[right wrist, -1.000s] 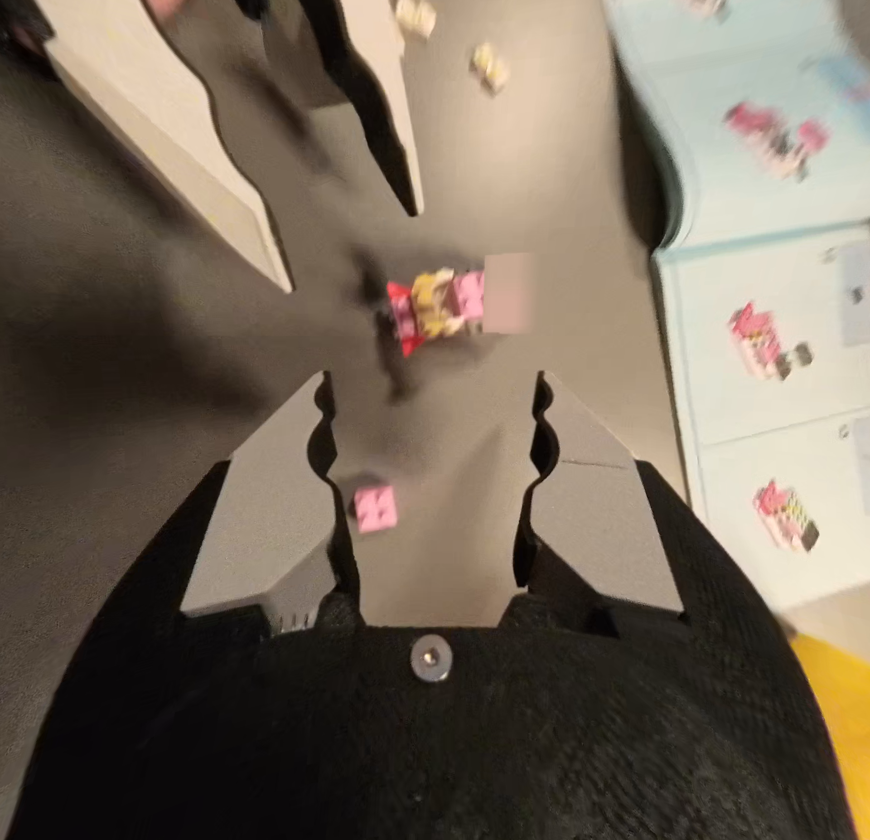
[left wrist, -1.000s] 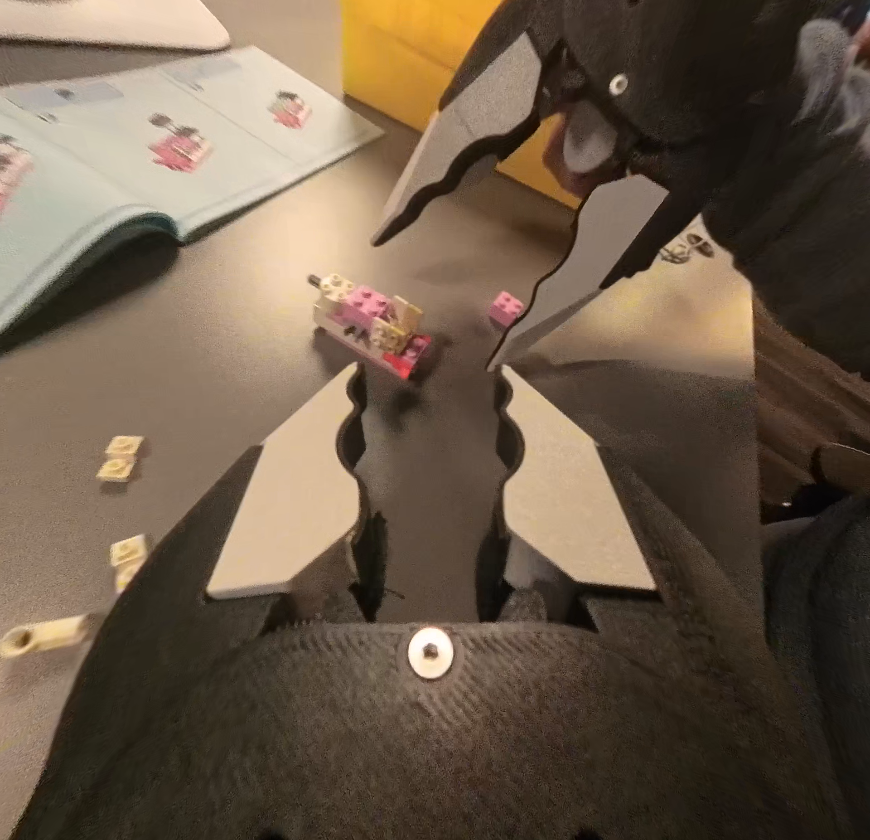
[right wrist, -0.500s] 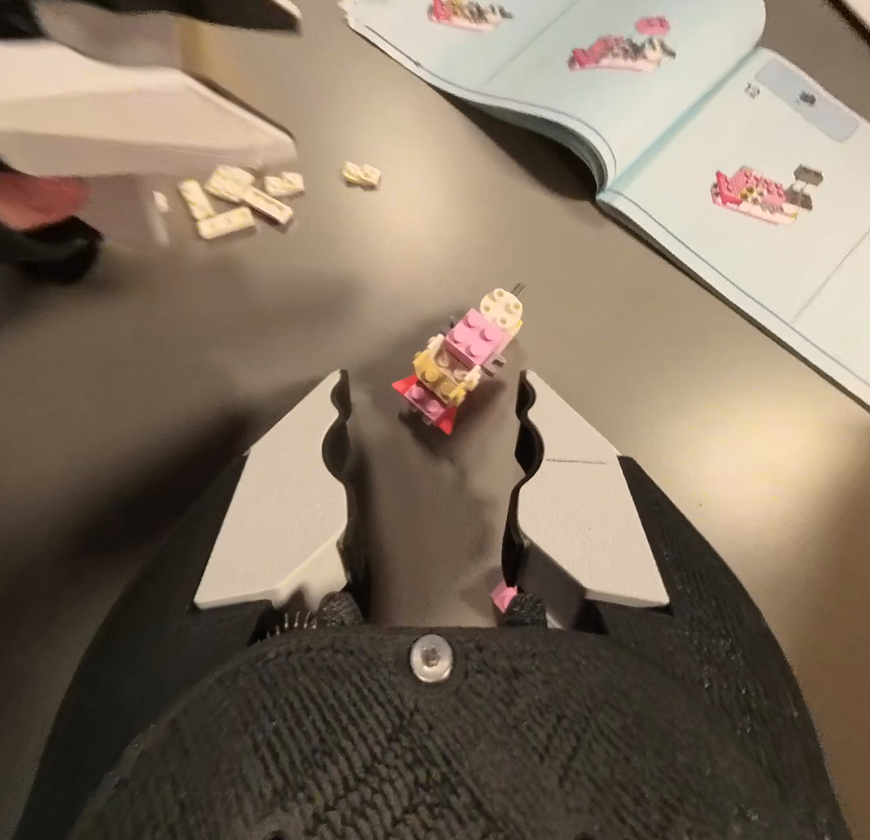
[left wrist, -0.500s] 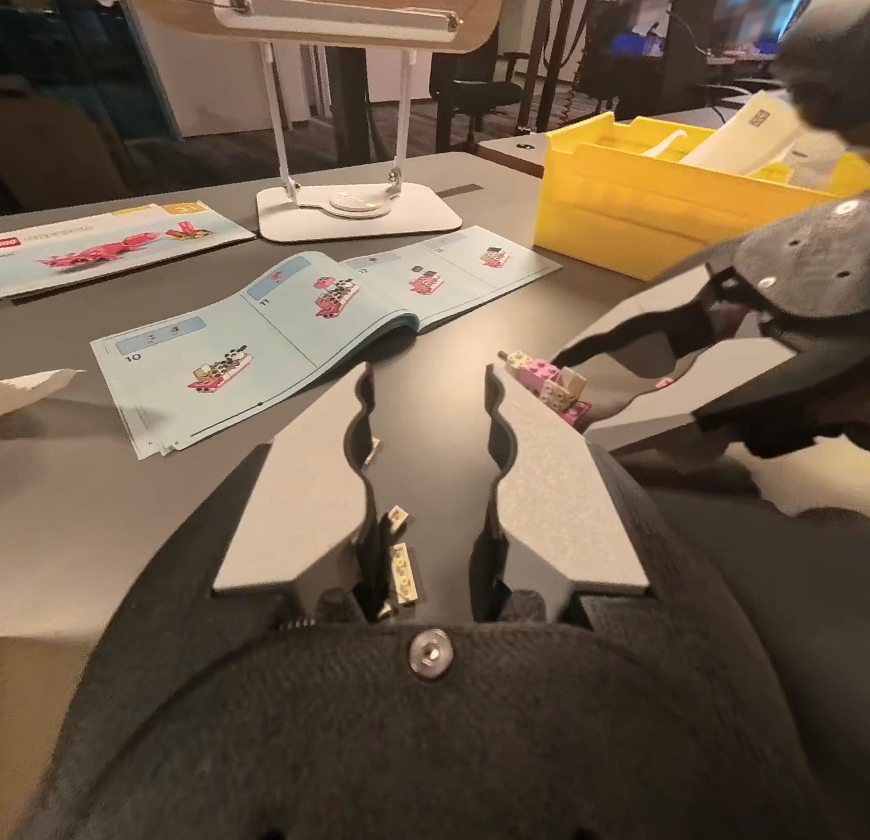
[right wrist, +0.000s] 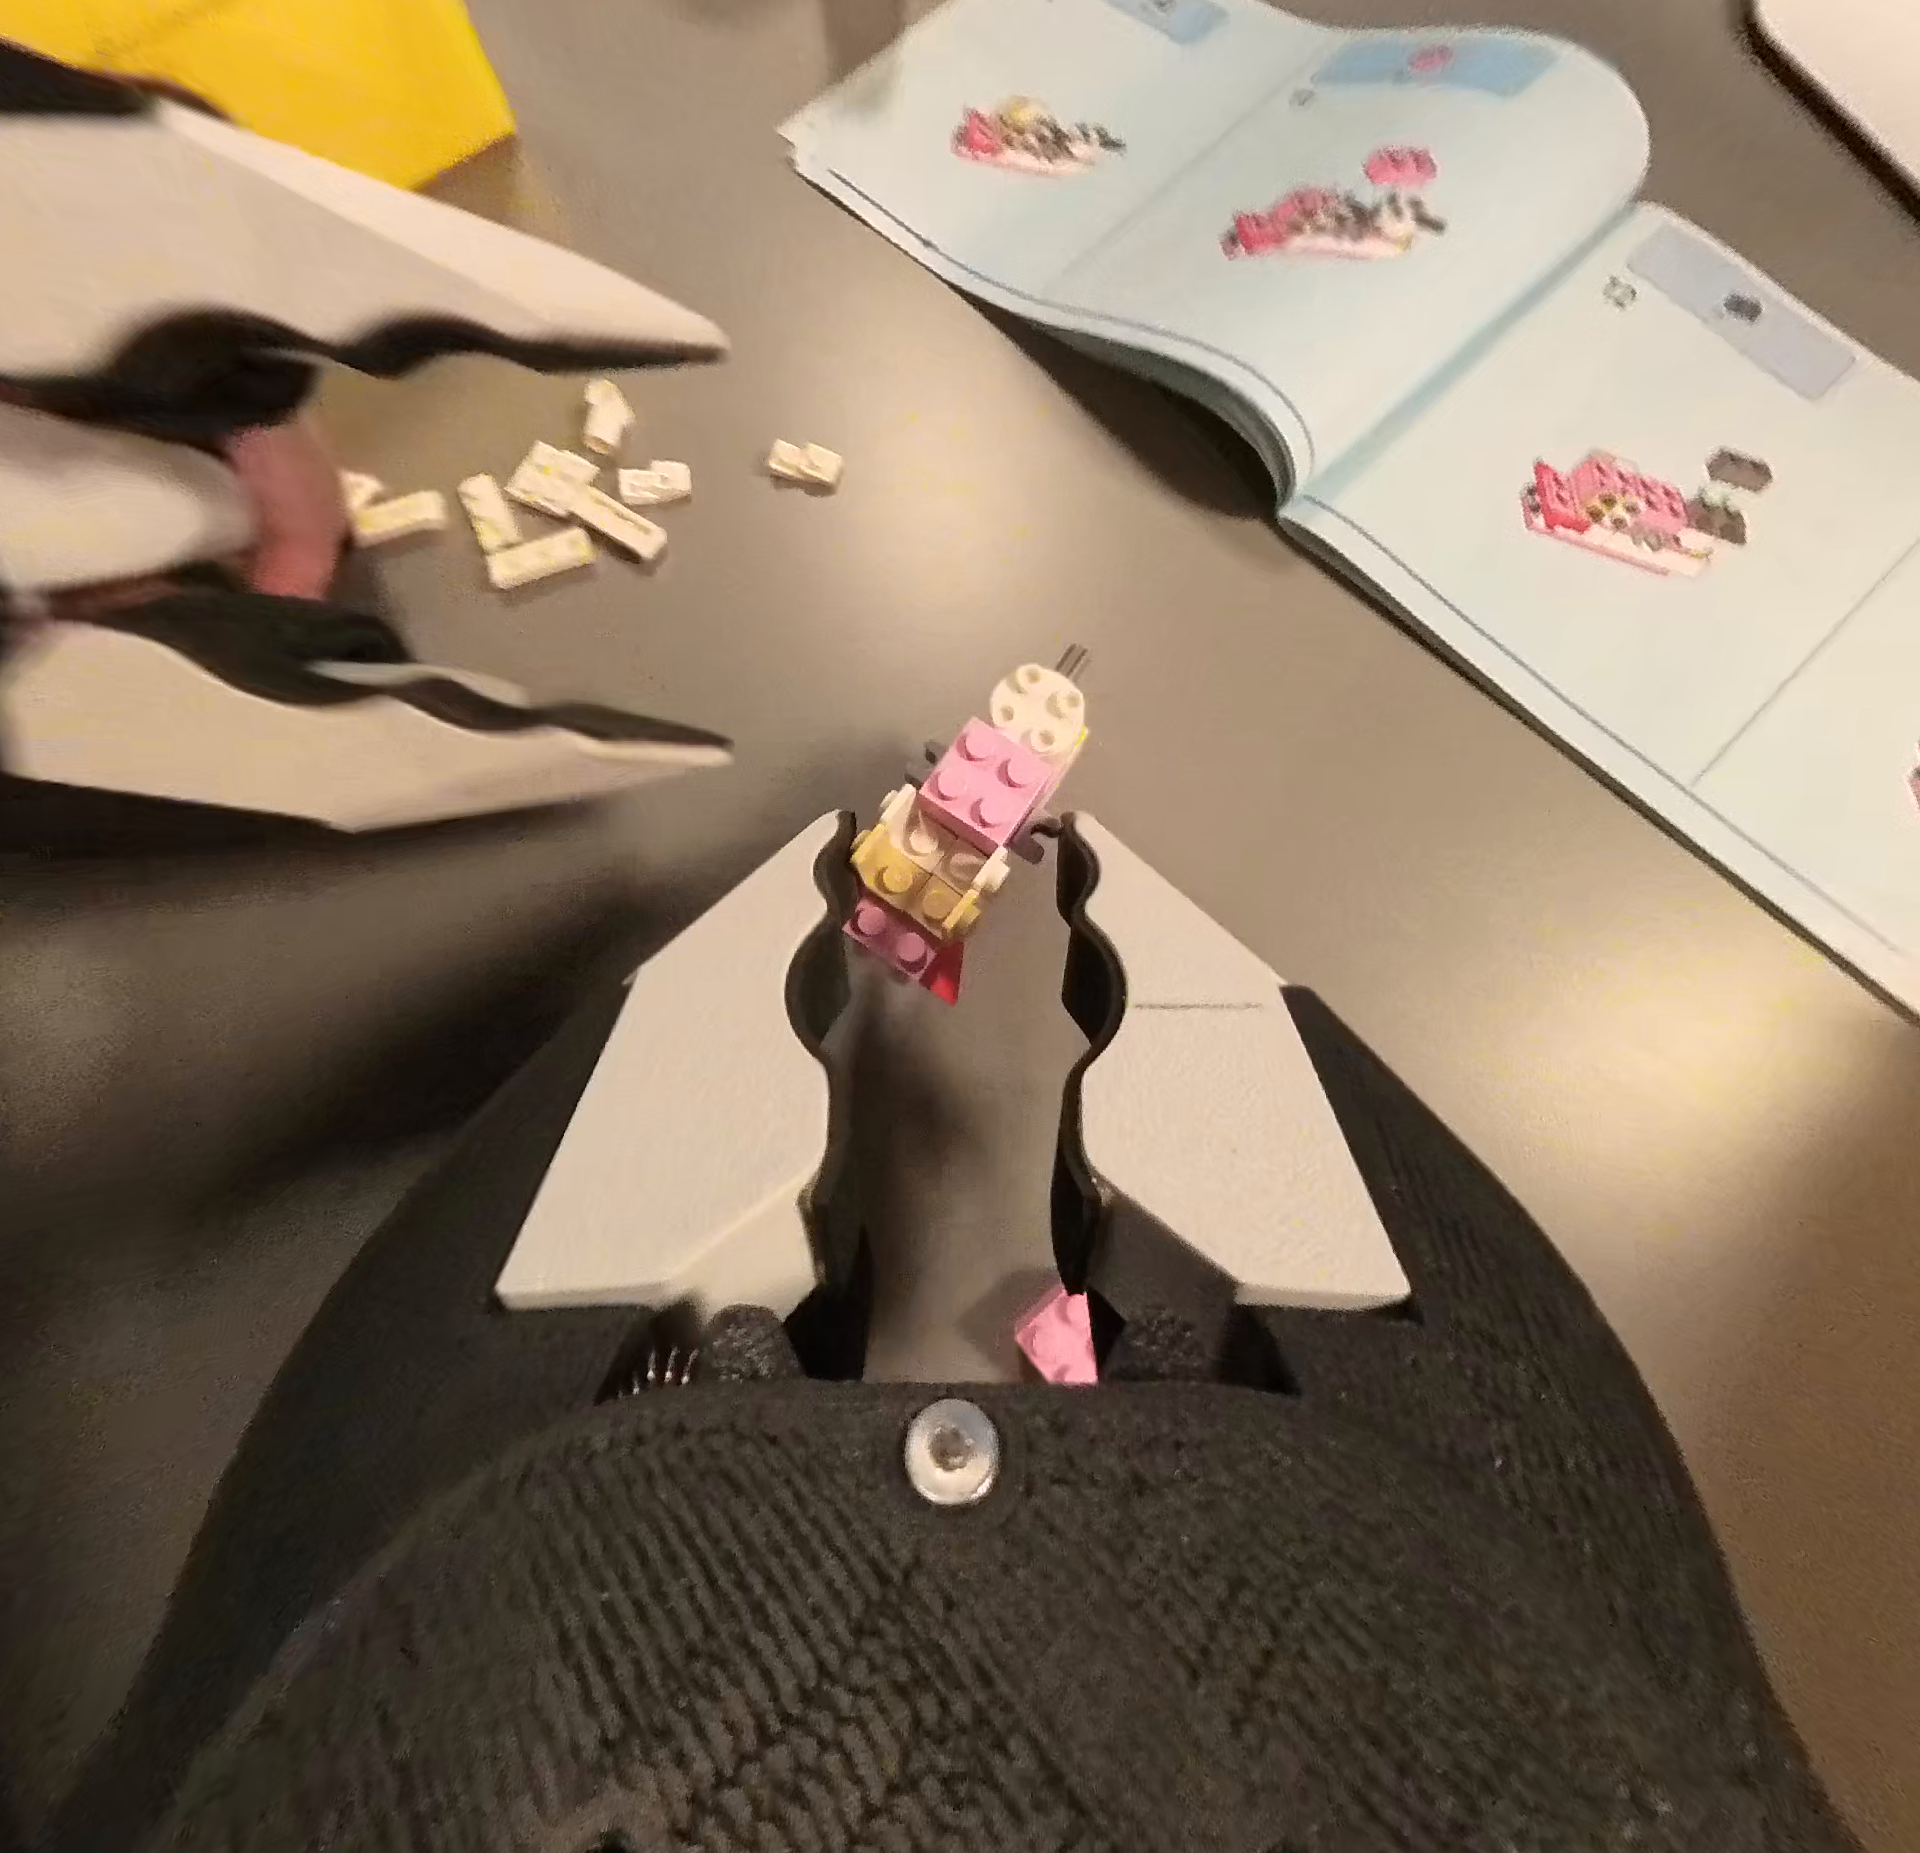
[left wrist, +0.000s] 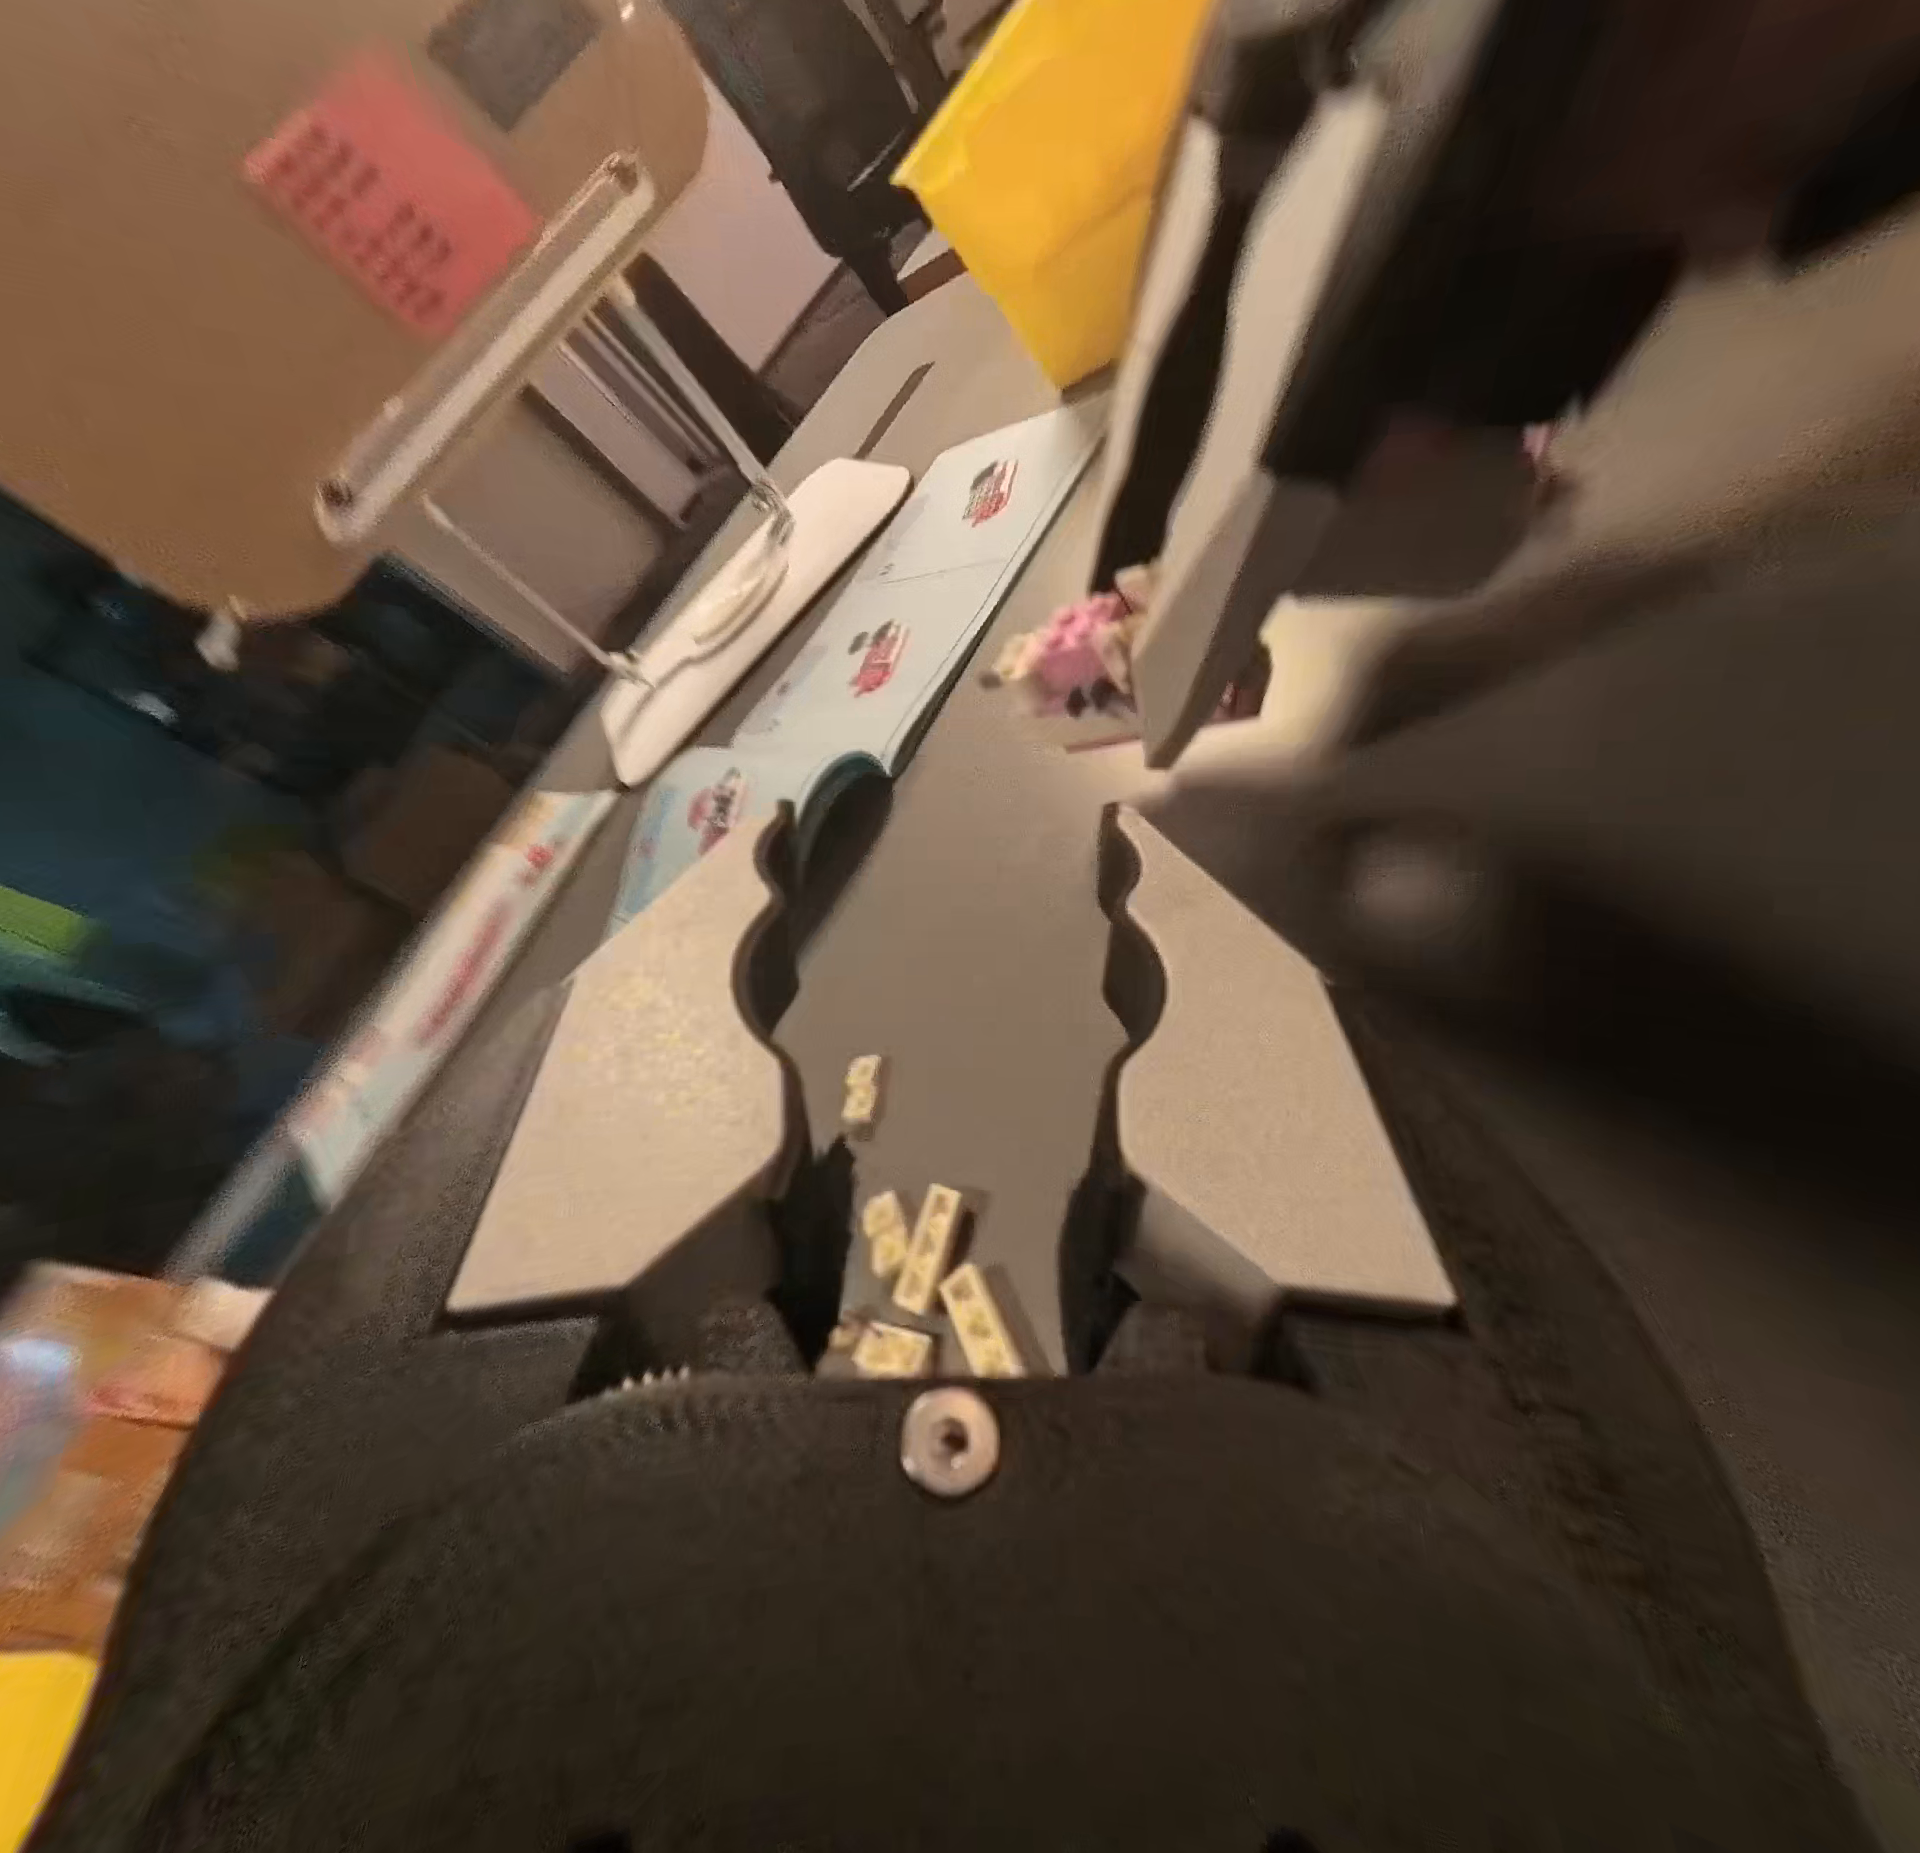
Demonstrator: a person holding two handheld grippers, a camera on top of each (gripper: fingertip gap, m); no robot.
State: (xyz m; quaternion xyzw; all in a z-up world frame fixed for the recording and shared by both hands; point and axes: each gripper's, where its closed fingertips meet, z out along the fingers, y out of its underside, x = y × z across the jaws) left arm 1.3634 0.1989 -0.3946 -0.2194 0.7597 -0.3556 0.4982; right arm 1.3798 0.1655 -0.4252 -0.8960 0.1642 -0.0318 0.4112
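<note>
A small brick model point(right wrist: 961, 827) of pink, tan, white and red pieces lies on the dark table point(right wrist: 1195, 660). My right gripper point(right wrist: 956, 835) is shut on it: the left pad touches the tan bricks and the right pad touches a dark grey piece sticking out of its side. The model shows blurred in the left wrist view point(left wrist: 1081, 640), beside the right gripper's fingers point(left wrist: 1195, 608). My left gripper point(left wrist: 945, 827) is open and empty, low over several loose cream plates point(left wrist: 925, 1253). It also shows in the right wrist view point(right wrist: 722, 551), to the model's left.
An open light-blue instruction booklet point(right wrist: 1455, 297) lies beyond the model. A loose pink brick point(right wrist: 1055, 1336) lies under my right gripper. Cream plates point(right wrist: 551, 504) are scattered at the left. A yellow bin point(right wrist: 312, 37) and a white stand base point(left wrist: 748, 598) stand farther back.
My right gripper moved forward over the model and its jaws closed from wide onto it. My left gripper drew back to the left, rolled sideways and opened a little.
</note>
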